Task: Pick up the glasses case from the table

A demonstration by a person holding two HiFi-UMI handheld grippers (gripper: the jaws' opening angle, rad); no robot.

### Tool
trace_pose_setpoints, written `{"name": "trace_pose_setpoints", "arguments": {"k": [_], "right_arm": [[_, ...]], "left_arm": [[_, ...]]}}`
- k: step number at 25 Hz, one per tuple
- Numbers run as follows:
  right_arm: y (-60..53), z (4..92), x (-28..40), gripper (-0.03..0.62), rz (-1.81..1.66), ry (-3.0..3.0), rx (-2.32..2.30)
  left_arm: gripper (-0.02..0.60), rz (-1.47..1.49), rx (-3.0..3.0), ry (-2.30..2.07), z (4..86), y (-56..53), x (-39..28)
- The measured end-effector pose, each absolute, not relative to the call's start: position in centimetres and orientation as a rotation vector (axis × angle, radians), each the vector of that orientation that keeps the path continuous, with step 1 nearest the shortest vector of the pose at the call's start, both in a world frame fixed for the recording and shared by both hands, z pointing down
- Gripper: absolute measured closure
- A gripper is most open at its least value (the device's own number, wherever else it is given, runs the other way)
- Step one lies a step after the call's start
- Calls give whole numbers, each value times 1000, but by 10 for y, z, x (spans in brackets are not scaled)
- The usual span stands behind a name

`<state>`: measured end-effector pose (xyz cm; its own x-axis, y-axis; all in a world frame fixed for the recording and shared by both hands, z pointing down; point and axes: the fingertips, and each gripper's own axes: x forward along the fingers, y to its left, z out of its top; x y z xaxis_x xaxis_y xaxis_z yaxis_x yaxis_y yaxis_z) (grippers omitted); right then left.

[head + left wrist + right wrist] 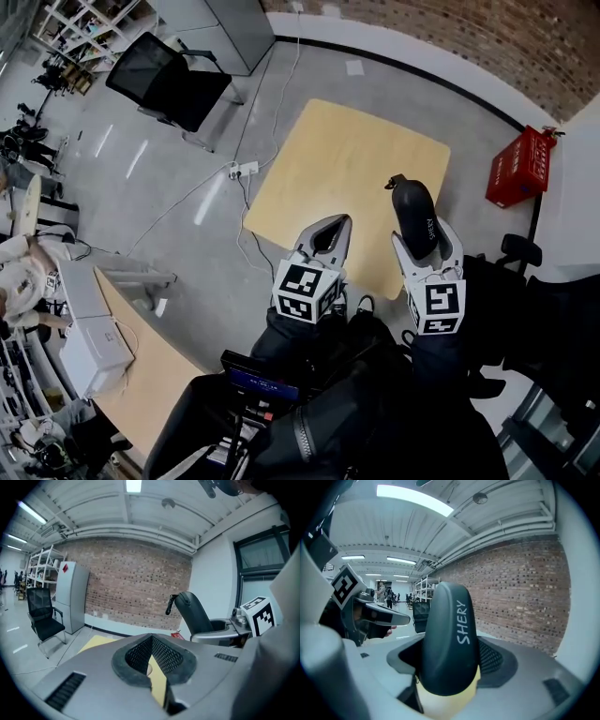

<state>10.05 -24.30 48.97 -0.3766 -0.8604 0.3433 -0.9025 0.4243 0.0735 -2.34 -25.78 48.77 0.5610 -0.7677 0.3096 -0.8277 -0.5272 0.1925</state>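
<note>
The left gripper [153, 640] had its jaws closed tip to tip with nothing between them, and a sliver of yellow tabletop [101, 643] showed through the meshed opening. To its right, the right gripper [220, 629] clasped the dark glasses case [192, 613], which stuck up against the brick wall [131, 592]. A black chair [43, 618] stood at far left beside a grey cabinet [71, 603].
</note>
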Motion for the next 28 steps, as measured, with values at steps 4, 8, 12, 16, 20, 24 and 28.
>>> {"name": "trace_pose_setpoints", "arguments": {"k": [4,8,12,16,20,24,28], "right_arm": [[-239,458,99,243,124,-2396,1554],[-236,429,99,243,77,-2441,1583],[-240,408,97,243,18,-2467,1601],[-245,391,99,244,-11,-2503,1632],[-248,372,98,243,-52,-2531,1659],[-250,352,92,243,-106,-2565,1673],[-255,337,93,244,-141,-2592,1684]], "left_arm": [[581,192,2548,-1314,453,-261,-19],[581,133,2604,-1306,419,-261,-12],[581,81,2655,-1310,392,-263,-8],[581,64,2698,-1316,375,-266,-5],[581,46,2736,-1331,359,-268,-7],[581,11,2762,-1362,342,-271,-16],[581,-19,2779,-1387,330,-278,-18]]}}
